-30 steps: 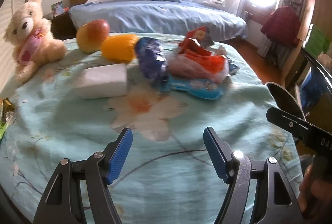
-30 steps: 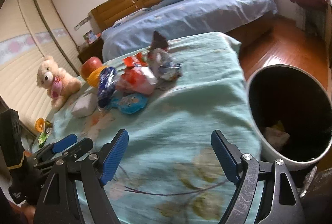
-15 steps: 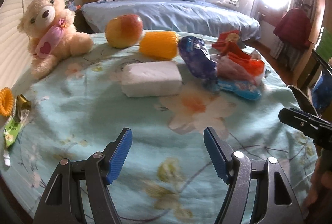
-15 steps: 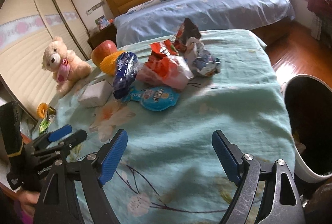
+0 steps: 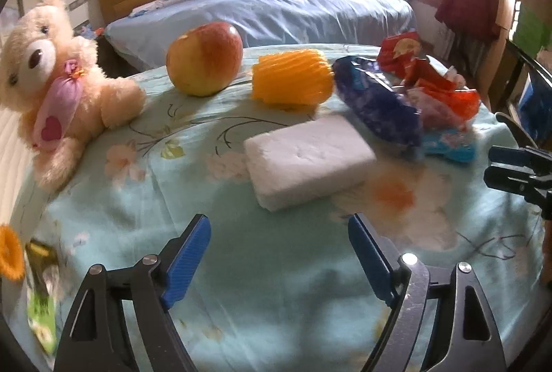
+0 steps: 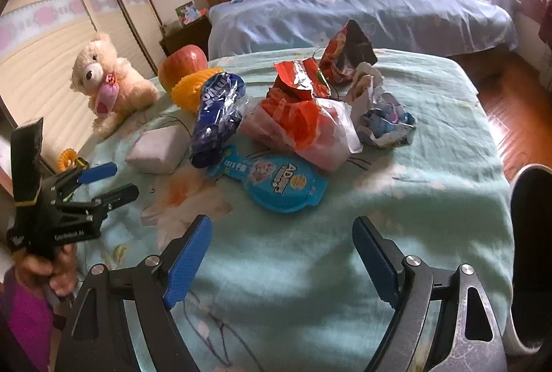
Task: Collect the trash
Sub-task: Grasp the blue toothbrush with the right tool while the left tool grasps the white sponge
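The left gripper [image 5: 279, 254] hovers above the floral cloth [image 5: 310, 320], its jaws spread, having just been opening, with nothing between them. The right gripper [image 6: 281, 256] is likewise released and empty. The wrappers [image 6: 300, 116] lie heaped mid-table, beside the white foam block [image 5: 307, 161].

Bin [image 6: 529, 254] cut by right edge
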